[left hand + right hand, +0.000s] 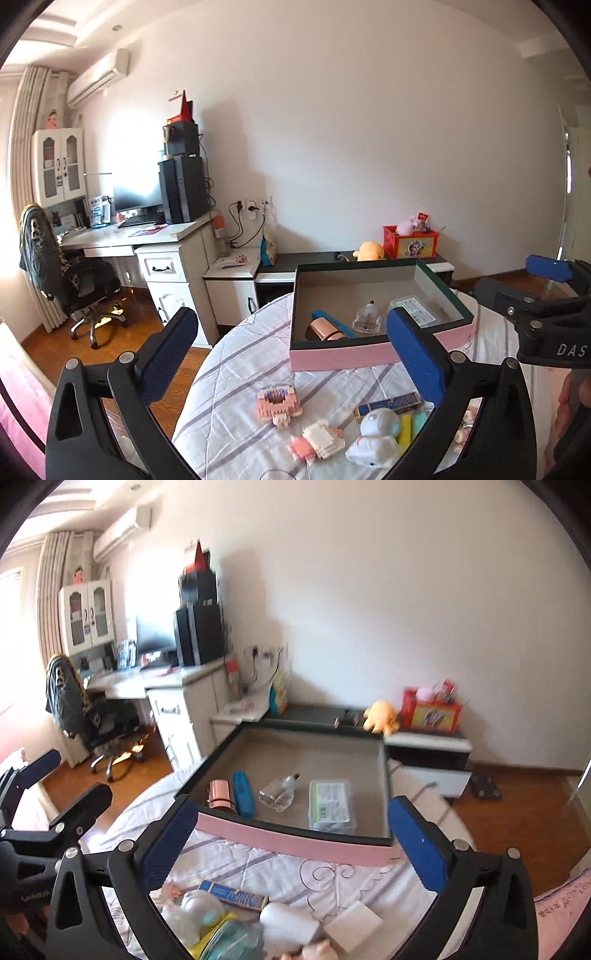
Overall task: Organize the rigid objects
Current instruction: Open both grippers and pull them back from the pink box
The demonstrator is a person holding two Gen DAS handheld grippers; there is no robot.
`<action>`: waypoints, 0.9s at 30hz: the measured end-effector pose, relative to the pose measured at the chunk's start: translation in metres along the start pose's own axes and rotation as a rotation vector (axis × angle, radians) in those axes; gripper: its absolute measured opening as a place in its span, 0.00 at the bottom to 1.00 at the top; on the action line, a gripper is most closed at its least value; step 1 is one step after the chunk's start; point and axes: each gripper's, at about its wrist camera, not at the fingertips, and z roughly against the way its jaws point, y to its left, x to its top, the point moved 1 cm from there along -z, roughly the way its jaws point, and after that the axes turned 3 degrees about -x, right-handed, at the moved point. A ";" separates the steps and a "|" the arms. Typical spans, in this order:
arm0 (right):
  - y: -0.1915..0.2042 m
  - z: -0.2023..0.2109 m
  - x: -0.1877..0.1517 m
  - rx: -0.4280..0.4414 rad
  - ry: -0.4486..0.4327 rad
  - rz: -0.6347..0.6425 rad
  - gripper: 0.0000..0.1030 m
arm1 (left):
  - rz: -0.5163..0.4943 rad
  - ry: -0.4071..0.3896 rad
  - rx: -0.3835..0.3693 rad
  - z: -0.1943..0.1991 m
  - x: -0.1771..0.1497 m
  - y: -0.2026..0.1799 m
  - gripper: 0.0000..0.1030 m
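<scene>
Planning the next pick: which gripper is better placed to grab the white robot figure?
Left, probably. The open left gripper has the white robot figure sharp and unobstructed near its right finger; in the right gripper view it sits blurred low-left among other toys.

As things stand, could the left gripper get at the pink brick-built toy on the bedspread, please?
Probably yes: the left gripper is open and empty, and the pink brick-built toy lies uncovered on the bedspread just below its fingers, apart from the pink box.
</scene>
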 end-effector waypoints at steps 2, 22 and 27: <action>0.003 0.034 -0.005 -0.039 -0.065 -0.008 1.00 | 0.020 -0.012 -0.012 0.026 -0.001 0.004 1.00; 0.040 0.210 -0.046 -0.138 -0.260 -0.040 1.00 | 0.017 -0.172 -0.003 0.184 -0.012 -0.003 1.00; 0.045 0.225 -0.046 -0.146 -0.281 -0.034 1.00 | 0.014 -0.183 0.003 0.193 -0.009 -0.003 1.00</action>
